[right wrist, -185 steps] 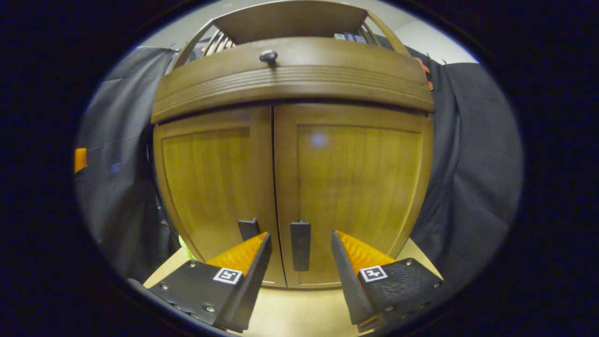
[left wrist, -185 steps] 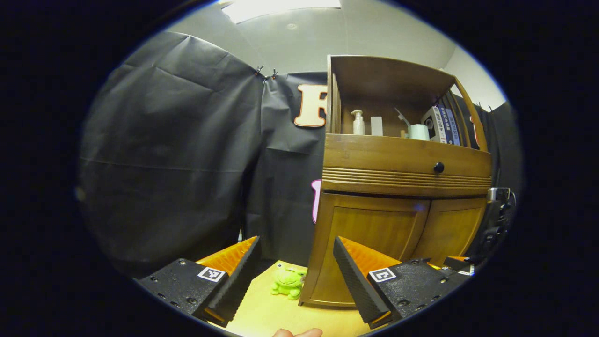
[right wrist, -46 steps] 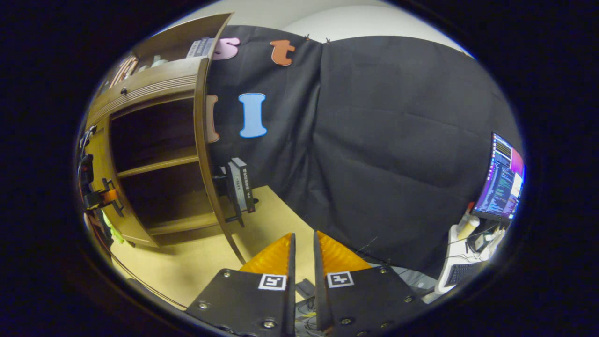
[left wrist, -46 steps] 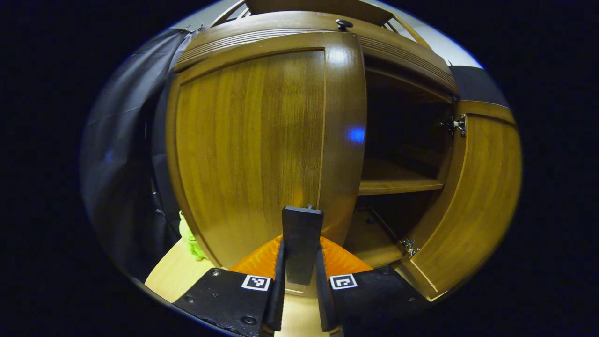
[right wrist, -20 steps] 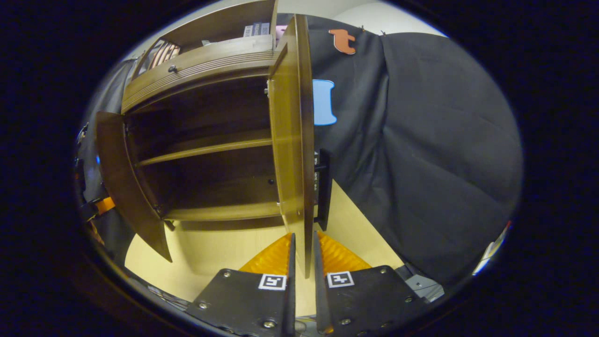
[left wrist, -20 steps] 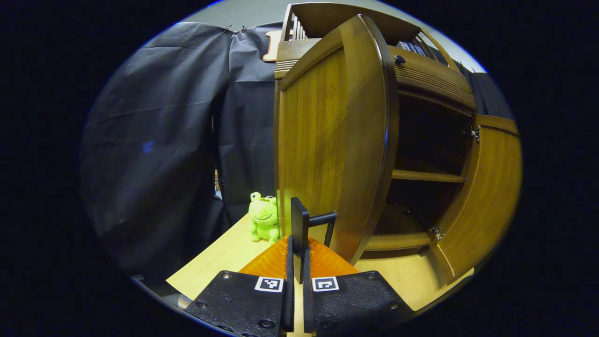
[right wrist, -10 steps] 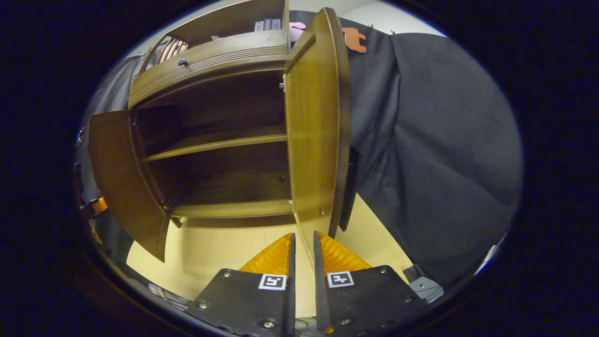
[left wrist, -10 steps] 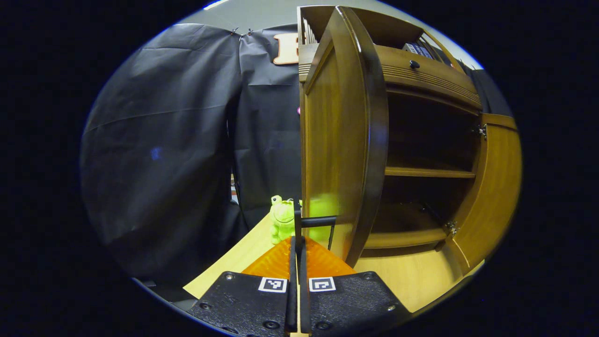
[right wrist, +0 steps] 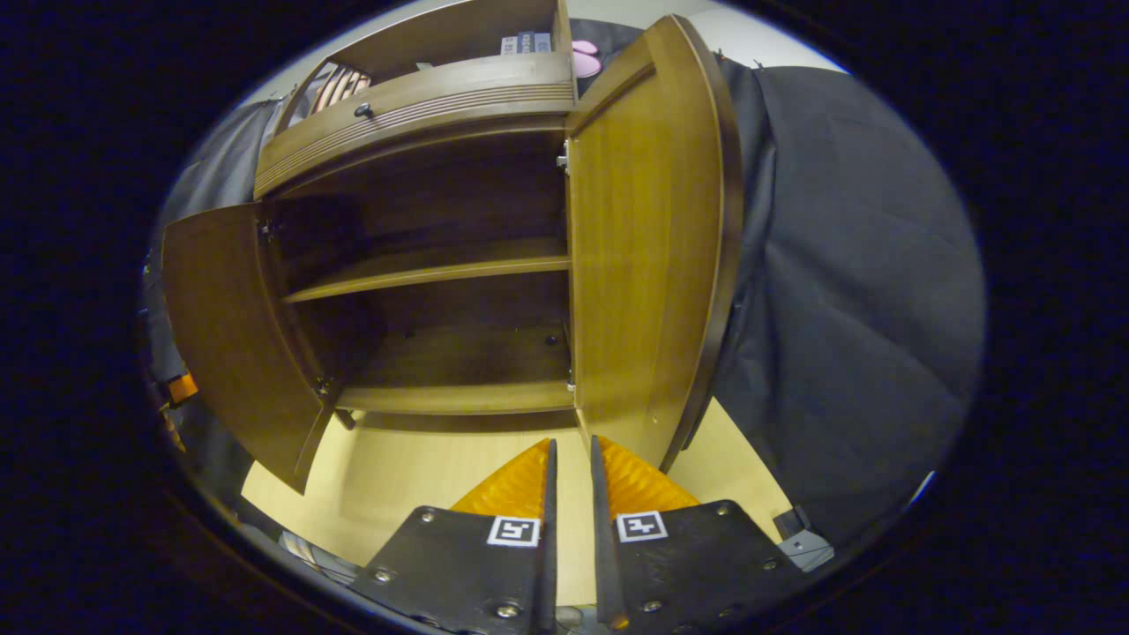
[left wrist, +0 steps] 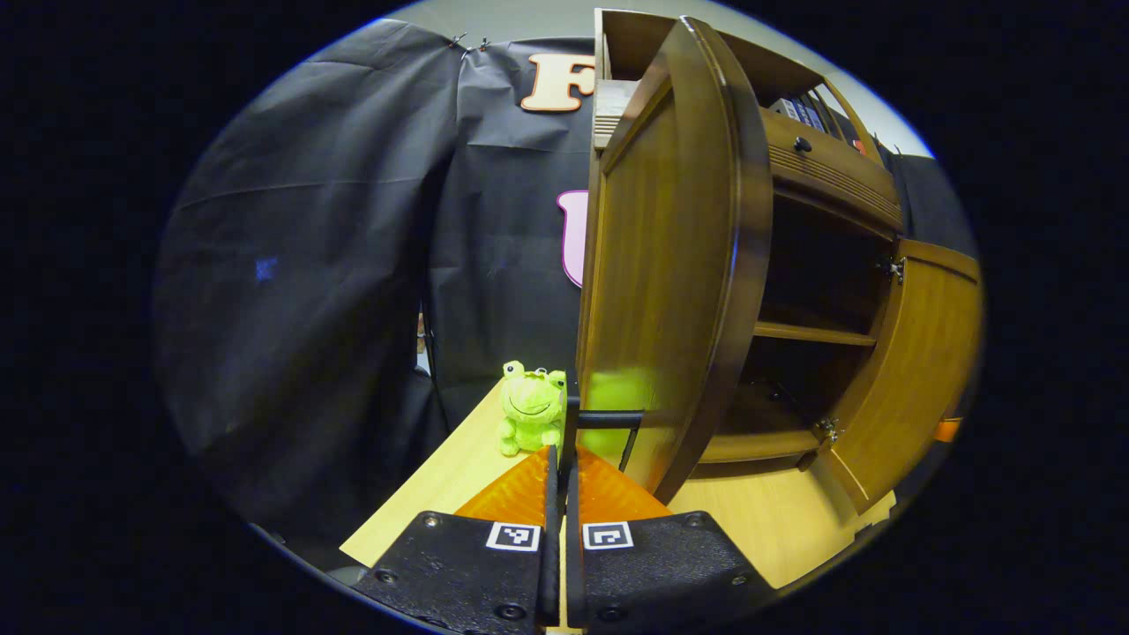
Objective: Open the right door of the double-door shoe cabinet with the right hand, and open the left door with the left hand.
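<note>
The wooden shoe cabinet stands on a light table with both doors swung out. In the left gripper view the left door (left wrist: 670, 265) shows almost edge-on, and my left gripper (left wrist: 562, 454) is shut on its dark handle (left wrist: 609, 416) near the door's lower edge. The right door (left wrist: 917, 370) hangs open farther off. In the right gripper view I see the inner face of the right door (right wrist: 644, 247), the left door (right wrist: 229, 335) and the bare shelf (right wrist: 423, 269). My right gripper (right wrist: 569, 454) is shut on nothing, just in front of the right door's bottom corner.
A green plush frog (left wrist: 529, 414) sits on the table (left wrist: 776, 538) just left of the left door. Black cloth walls close in on both sides. A drawer with a dark knob (right wrist: 362, 110) runs above the doors, and an open shelf with books tops the cabinet.
The left door has swung a little farther out with my left gripper on its handle. In the right gripper view the right door has shifted right and shows more of its inner face.
</note>
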Demonstrator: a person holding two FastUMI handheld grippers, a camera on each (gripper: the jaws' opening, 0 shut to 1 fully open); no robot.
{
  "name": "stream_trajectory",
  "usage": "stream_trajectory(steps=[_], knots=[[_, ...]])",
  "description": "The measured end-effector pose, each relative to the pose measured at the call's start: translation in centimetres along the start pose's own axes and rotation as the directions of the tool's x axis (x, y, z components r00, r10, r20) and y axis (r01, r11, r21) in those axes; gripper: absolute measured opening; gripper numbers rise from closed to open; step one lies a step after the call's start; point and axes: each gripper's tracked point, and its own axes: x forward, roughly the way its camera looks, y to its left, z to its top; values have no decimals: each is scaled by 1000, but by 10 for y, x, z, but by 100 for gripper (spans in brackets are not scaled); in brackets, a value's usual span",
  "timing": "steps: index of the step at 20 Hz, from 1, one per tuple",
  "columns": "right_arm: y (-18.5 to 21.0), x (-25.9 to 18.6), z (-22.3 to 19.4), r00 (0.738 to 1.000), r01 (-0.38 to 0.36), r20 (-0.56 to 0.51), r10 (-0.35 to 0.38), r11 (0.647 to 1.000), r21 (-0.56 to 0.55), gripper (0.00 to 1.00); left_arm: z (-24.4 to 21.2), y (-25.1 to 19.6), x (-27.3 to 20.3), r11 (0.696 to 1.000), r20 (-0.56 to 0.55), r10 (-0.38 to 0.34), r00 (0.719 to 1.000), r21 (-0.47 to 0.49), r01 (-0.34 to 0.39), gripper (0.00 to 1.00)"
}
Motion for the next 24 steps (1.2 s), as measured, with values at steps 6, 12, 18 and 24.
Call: stream_trajectory(steps=[6,12,18,24], knots=[[12,5,0,1000,-23,-5,23,1000,-12,18,1,11,-6,1000,-11,-22,1000,-19,22,5],[17,10,0,999,-32,-10,32,999,-27,17,6,39,-20,997,12,50,999,-55,-49,6],[24,9,28,999,-32,33,33,999,-34,17,26,74,-48,978,78,168,983,-138,-156,1],[39,-2,54,993,-69,92,73,997,-42,17,91,90,-92,961,204,274,940,-103,-258,1]])
